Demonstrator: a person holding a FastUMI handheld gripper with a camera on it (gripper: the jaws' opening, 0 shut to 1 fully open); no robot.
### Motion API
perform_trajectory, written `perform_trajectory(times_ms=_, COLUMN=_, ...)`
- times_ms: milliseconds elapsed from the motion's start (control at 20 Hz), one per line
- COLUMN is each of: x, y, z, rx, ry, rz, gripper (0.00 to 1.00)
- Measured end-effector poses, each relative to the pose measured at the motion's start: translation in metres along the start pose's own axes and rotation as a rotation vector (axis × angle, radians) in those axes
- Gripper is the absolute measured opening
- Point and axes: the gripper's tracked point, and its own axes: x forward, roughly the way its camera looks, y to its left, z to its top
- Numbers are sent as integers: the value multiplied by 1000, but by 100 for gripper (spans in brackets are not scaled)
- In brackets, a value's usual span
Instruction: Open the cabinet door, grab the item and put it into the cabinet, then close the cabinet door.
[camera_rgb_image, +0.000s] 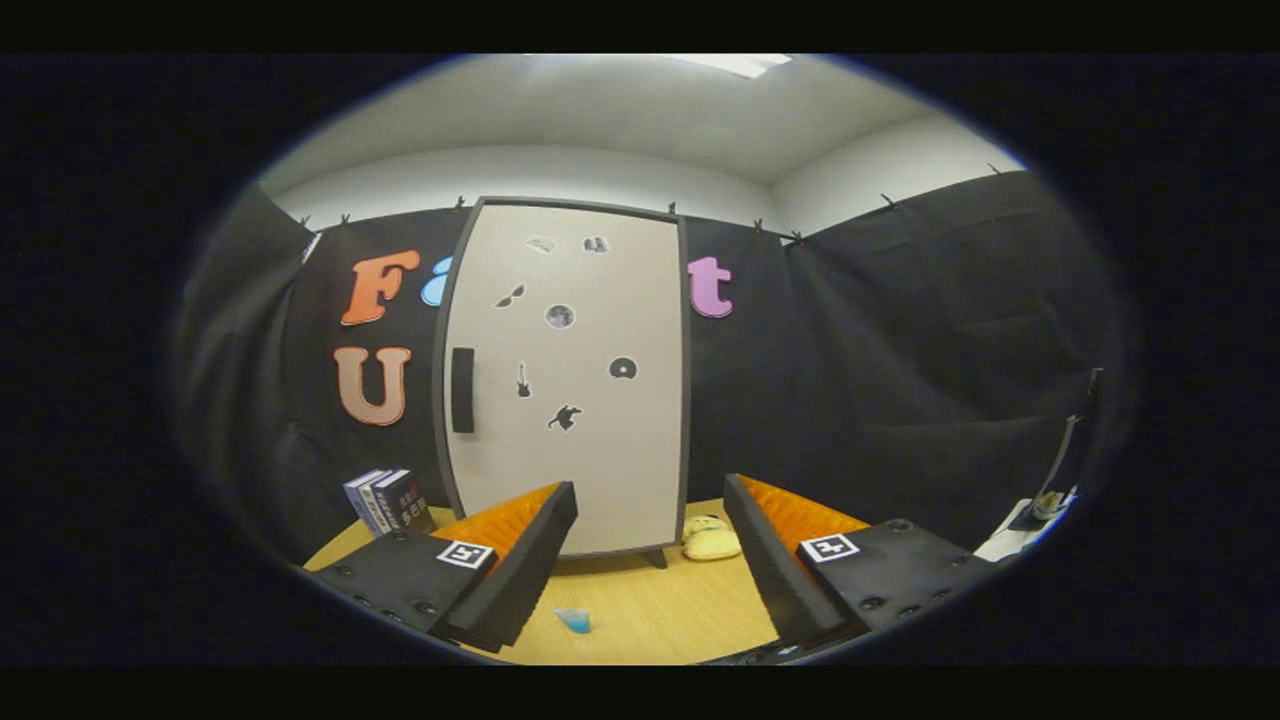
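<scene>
A small yellow soft item (710, 540) lies on the wooden table (660, 620) at the foot of the cabinet (565, 375), its right part cut off behind the right finger, its make hard to tell at this size. The stickers scattered over the pale cabinet door (590, 450) are too small to read as more than dark shapes. The lower corner of the door is hidden behind the left finger. The gripper (650, 520) is held level above the table, facing the cabinet, its two fingers spread wide and gripping nothing; the door's lower edge, one cabinet leg and the yellow item sit beyond them. Between the fingers, nearer the camera, a small blue cup-like object (574, 620) rests on the table. The cabinet door stands shut, a dark upright handle (462, 390) near its left edge. Two or three dark boxes or books (388, 502) stand upright on the table left of the cabinet. Black cloth hangs clipped along the booth's walls behind and to the right, with white wall and ceiling above. At far right some pale objects (1030, 525) are too blurred to name
</scene>
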Motion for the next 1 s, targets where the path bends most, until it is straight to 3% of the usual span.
perform_trajectory(times_ms=400, x=49, y=90, z=15, rx=31, ry=11, rz=157, gripper=96)
perform_trajectory(times_ms=1000, x=168, y=198, z=38, rx=13, ry=46, rz=272, gripper=96)
